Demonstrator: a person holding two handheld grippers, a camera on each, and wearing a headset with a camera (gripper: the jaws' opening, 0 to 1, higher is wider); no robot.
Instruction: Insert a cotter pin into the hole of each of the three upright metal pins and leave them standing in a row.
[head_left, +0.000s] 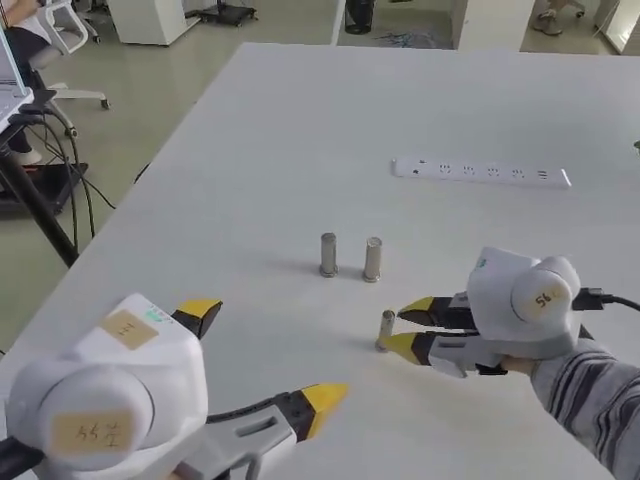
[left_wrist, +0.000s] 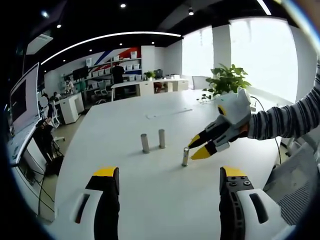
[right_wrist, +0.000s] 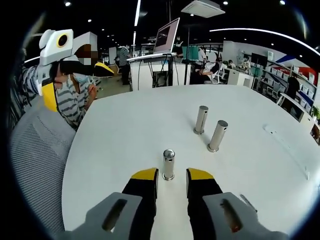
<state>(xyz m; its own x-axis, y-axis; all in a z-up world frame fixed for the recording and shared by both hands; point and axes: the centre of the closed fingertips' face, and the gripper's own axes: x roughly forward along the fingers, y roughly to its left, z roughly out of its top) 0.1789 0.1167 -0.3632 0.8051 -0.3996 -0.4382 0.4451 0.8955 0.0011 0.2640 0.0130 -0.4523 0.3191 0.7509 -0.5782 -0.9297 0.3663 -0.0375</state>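
All three metal pins (head_left: 328, 254) stand upright on the tabletop (head_left: 300, 130), two side by side and the third pin (head_left: 387, 329) apart from them, just ahead of the right tool (head_left: 408, 328), whose jaws are partly spread and empty. The left tool (head_left: 270, 352) is spread wide and holds nothing. No cotter pin can be made out in any hole, so the inserting and the row seem yet to do.

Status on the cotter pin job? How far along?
Done: far pair of metal pins upright side by side; near pin upright, out of line. None looks fitted with a cotter pin. In hand: right gripper, jaws open, tips at the near pin; left gripper open, holding nothing. Left: all three insertions, then lining up the row.
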